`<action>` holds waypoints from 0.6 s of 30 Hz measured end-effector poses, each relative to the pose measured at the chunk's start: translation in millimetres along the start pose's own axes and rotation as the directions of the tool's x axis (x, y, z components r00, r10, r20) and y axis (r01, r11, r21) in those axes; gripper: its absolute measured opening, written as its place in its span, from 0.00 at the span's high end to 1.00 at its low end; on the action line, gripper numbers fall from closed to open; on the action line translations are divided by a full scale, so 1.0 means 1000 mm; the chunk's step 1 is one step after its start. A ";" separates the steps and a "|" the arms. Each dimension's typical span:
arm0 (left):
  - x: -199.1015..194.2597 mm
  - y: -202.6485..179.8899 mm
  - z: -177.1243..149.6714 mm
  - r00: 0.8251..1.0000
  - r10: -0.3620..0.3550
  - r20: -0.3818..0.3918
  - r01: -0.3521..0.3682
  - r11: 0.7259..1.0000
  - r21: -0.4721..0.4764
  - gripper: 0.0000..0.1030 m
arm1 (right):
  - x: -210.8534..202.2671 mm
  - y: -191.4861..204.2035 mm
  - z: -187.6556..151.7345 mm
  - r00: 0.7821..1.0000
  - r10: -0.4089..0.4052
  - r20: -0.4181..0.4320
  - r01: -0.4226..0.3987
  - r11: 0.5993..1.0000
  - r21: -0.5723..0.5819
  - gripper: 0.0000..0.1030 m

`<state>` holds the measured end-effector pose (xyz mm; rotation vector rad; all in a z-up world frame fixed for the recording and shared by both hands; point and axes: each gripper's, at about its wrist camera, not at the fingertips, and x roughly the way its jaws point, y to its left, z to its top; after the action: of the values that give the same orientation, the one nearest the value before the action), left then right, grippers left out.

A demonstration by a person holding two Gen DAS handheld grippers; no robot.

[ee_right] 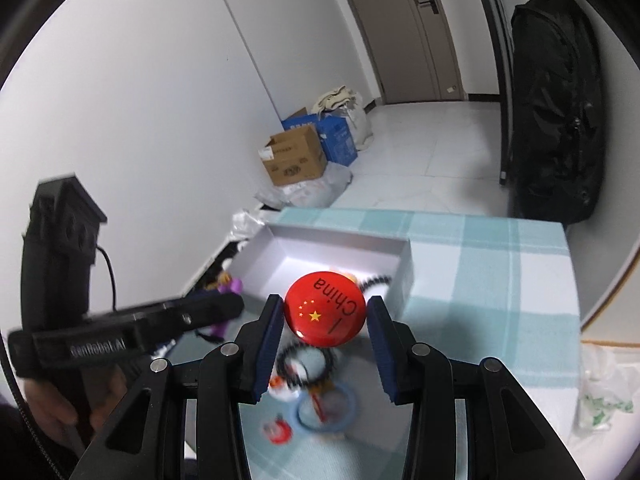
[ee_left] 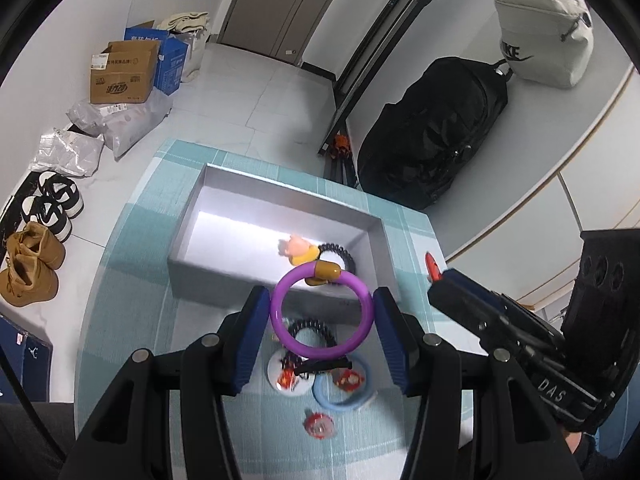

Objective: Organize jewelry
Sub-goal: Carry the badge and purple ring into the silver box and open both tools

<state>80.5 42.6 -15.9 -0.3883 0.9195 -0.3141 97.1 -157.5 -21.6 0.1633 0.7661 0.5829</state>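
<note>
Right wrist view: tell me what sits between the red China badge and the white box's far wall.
In the right wrist view, a black spiral hair tie and a partly hidden yellowish trinket lie in the white box, beyond the red China badge.

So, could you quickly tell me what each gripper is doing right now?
Left gripper: closed on the purple bangle.
Right gripper: closed on the red China badge.

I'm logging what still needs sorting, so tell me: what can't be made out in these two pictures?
- Left wrist view: the small items on the cloth under the purple ring, partly covered by it and the left gripper.
- Right wrist view: the same pile, blurred below the red badge in the right gripper.
- Both views: the far items in the grey box, partly hidden by ring or badge.
</note>
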 end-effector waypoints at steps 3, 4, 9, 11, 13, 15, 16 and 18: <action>0.004 0.000 0.012 1.000 0.003 0.009 -0.003 1.000 0.009 0.54 | 0.010 -0.002 0.011 1.000 0.016 0.003 -0.016 1.000 0.014 0.60; 0.006 0.000 0.016 1.000 0.002 0.012 -0.002 1.000 0.011 0.54 | 0.014 -0.003 0.015 1.000 0.024 0.004 -0.024 1.000 0.020 0.60; 0.019 0.005 0.033 1.000 -0.003 0.010 0.003 1.000 0.011 0.54 | 0.032 -0.006 0.028 0.999 0.047 -0.002 -0.047 0.998 0.028 0.60; 0.025 0.008 0.037 1.000 -0.005 0.000 0.005 1.000 0.005 0.54 | 0.039 -0.008 0.031 0.999 0.048 -0.007 -0.048 0.998 0.030 0.60; 0.031 0.010 0.040 1.000 -0.006 -0.012 0.006 1.000 0.005 0.54 | 0.045 -0.010 0.033 0.999 0.050 -0.012 -0.049 0.998 0.037 0.60; 0.037 0.012 0.042 1.000 -0.009 -0.026 0.009 1.000 0.007 0.54 | 0.052 -0.014 0.035 0.998 0.052 -0.021 -0.051 0.998 0.046 0.60; 0.040 0.013 0.044 0.999 -0.008 -0.033 0.008 1.000 0.009 0.54 | 0.054 -0.015 0.036 0.998 0.052 -0.024 -0.051 0.998 0.049 0.60; 0.044 0.015 0.047 0.999 -0.004 -0.046 0.004 1.000 0.007 0.54 | 0.059 -0.018 0.038 0.998 0.051 -0.030 -0.050 0.997 0.053 0.60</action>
<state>145.6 46.0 -28.4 -0.3782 0.9622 -0.3310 165.5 -137.5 -36.4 0.2225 0.8096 0.6151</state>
